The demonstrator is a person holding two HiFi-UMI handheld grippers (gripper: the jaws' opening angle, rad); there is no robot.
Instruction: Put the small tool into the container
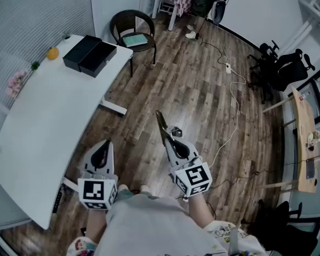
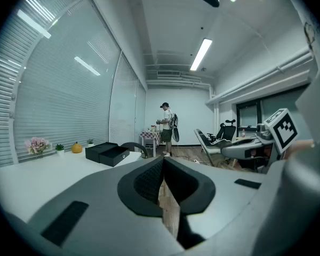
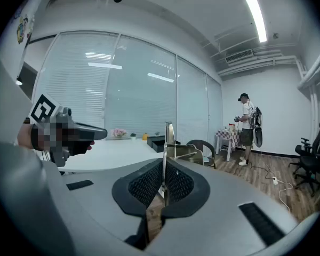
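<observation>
Over the wood-plank floor, the right gripper clamps a thin flat metal tool. Beside the white curved table, the left gripper sits closed on nothing.

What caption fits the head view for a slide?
Right hand-held gripper clamps the small tool over the floor; black container sits on the white table.

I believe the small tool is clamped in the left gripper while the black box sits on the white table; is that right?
Not quite: the small tool is clamped in the right gripper, not the left. The right gripper view shows it standing up between the closed jaws, while the left gripper has its jaws together with nothing in them. The black box does sit on the white table.
</observation>
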